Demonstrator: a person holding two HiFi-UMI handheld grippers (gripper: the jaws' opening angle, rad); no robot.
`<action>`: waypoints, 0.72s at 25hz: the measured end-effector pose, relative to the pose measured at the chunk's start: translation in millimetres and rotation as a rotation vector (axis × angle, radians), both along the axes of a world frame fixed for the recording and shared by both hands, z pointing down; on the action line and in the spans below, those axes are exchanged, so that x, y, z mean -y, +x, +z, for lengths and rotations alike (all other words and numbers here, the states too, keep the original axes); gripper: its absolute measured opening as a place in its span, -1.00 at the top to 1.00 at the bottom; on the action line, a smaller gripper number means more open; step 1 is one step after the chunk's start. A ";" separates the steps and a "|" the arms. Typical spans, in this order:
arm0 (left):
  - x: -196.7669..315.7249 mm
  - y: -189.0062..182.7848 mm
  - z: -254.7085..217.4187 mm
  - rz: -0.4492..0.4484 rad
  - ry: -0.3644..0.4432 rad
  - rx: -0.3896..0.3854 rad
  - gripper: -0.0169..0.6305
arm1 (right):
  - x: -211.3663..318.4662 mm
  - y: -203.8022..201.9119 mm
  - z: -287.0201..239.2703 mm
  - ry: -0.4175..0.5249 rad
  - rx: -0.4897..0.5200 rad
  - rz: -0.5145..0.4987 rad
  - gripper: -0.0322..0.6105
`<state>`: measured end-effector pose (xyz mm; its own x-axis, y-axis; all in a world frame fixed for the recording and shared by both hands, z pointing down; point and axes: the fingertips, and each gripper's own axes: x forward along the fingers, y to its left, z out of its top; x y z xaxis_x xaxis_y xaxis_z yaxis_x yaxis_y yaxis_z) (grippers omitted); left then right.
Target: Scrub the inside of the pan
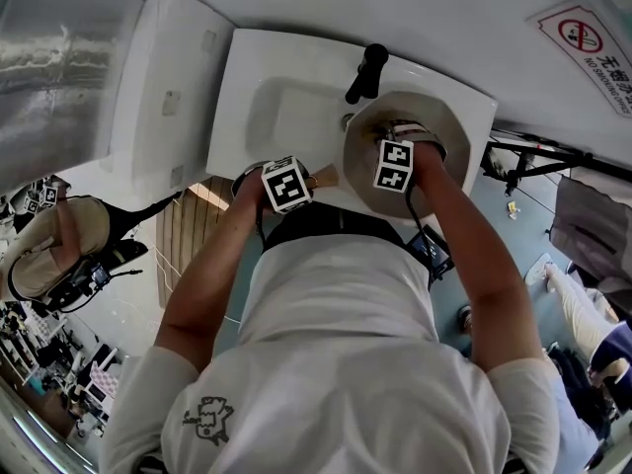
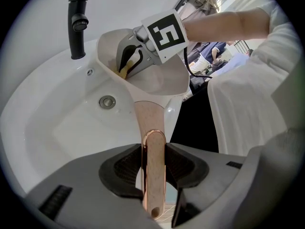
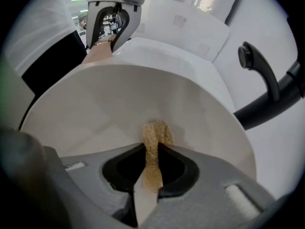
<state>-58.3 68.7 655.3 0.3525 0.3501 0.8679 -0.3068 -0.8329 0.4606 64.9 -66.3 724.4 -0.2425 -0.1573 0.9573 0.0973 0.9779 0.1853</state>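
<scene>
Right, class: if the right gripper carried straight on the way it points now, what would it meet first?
The inside of the pan. The right gripper points into it, and the yellow scrub pad pinched in its jaws sticks out ahead, so the pad would press there first; it may already touch.

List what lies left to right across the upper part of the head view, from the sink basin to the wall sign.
Sink basin → black tap → pan → no-smoking sign on the wall.
</scene>
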 end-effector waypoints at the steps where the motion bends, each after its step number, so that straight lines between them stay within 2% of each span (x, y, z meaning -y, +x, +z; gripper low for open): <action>1: 0.3 0.0 0.8 -0.002 0.001 -0.001 0.46 | -4.2 -1.9 -0.3 -0.023 0.007 -0.002 0.69; 7: -0.3 0.2 3.7 -0.012 0.005 -0.003 0.46 | -46.5 -12.4 -3.6 -0.214 0.047 0.009 0.69; 14: -4.3 2.5 8.9 -0.022 -0.005 -0.011 0.46 | -84.2 -10.7 -7.4 -0.389 0.052 0.051 0.69; 16: -6.0 1.9 12.1 -0.032 -0.011 -0.013 0.46 | -89.7 -9.4 -10.0 -0.430 0.054 0.069 0.69; 18: -6.0 1.5 13.8 -0.030 -0.009 -0.013 0.46 | -87.6 -8.8 -13.5 -0.433 0.070 0.097 0.69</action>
<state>-56.9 74.8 669.1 0.3745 0.3468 0.8599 -0.3256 -0.8192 0.4722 56.1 21.3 711.0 -0.3130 0.2291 0.9217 0.0033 0.9707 -0.2402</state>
